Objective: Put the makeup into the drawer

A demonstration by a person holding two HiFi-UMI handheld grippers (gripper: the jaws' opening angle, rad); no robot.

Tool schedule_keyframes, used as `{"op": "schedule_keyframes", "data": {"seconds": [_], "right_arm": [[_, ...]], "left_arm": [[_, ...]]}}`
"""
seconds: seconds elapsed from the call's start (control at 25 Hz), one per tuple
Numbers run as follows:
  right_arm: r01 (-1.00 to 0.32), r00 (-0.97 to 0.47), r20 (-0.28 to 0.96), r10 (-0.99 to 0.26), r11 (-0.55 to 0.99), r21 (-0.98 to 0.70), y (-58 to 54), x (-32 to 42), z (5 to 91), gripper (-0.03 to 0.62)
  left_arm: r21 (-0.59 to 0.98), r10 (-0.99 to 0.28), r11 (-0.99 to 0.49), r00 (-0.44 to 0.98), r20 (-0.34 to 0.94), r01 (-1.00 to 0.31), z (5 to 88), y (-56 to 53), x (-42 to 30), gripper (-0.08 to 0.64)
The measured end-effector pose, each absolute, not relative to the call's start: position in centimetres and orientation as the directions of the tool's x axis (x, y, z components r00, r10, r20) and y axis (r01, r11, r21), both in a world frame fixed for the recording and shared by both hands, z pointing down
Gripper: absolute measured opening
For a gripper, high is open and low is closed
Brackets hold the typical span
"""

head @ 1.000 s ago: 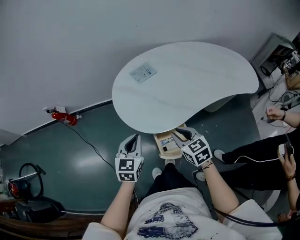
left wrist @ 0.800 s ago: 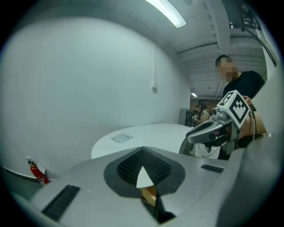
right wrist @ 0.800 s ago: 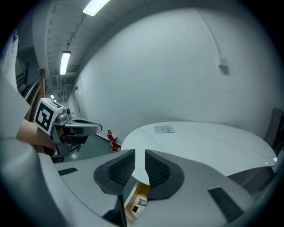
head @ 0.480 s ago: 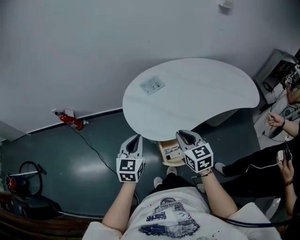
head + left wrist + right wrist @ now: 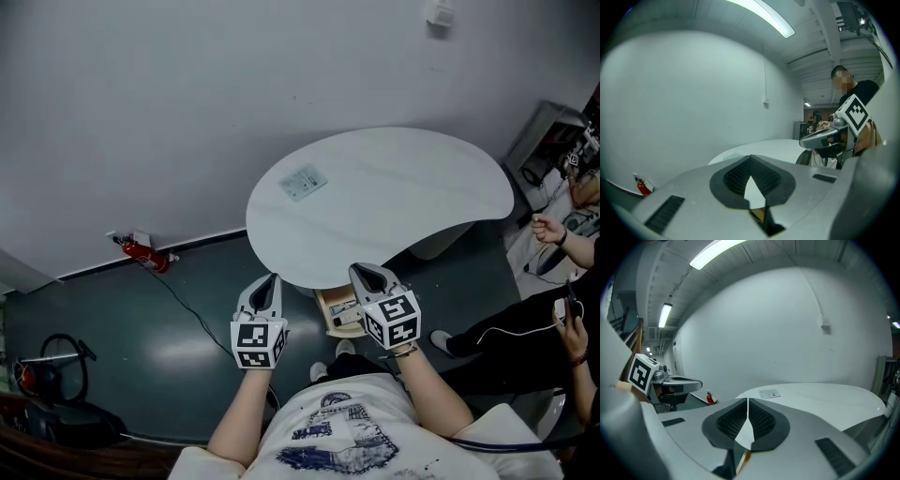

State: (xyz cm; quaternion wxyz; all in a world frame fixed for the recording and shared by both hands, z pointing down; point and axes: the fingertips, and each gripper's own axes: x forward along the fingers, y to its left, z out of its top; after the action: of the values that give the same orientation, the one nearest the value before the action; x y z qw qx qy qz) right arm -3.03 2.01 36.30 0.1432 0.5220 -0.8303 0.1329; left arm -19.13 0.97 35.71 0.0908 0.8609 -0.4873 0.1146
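Two grippers are hovering side by side at the near edge of the table (image 5: pixel 403 187), and neither is touching anything. The left gripper (image 5: pixel 271 278) is hanging over the floor (image 5: pixel 187 328), just left of the table's edge. Its jaws are pressing fully together with nothing between the pads. The right gripper (image 5: pixel 360 270) is hanging over the table's near rim. Its jaws have just been closing and are now meeting at the tips, also with nothing between them. Both are pointing across the tabletop toward the wall (image 5: pixel 187 112), tipped slightly downward.

The drawer (image 5: pixel 343 330) is standing open under the table's near edge, between the two grippers and partly beneath the right one. The makeup (image 5: pixel 343 306) is lying inside it as a few small pieces, too small to tell apart.

One card (image 5: pixel 303 183) is lying flat on the far left part of the tabletop, and nothing else is showing on it. An extinguisher (image 5: pixel 142 253) is lying on the floor by the wall, with a cable (image 5: pixel 192 300) trailing from that spot toward the person wearing the grippers. A second person (image 5: pixel 525 323) is sitting at the right, beyond the table's end.
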Motion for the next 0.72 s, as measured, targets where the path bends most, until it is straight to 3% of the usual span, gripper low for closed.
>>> {"op": "schedule_keyframes", "data": {"seconds": [0.72], "right_arm": [[-0.901, -0.425, 0.372, -0.825, 0.425, -0.085, 2.79, -3.29, 36.52, 0.026]], "left_arm": [[0.049, -0.826, -0.503, 0.496, 0.269, -0.863, 35.57, 1.56, -19.58, 0.046]]}}
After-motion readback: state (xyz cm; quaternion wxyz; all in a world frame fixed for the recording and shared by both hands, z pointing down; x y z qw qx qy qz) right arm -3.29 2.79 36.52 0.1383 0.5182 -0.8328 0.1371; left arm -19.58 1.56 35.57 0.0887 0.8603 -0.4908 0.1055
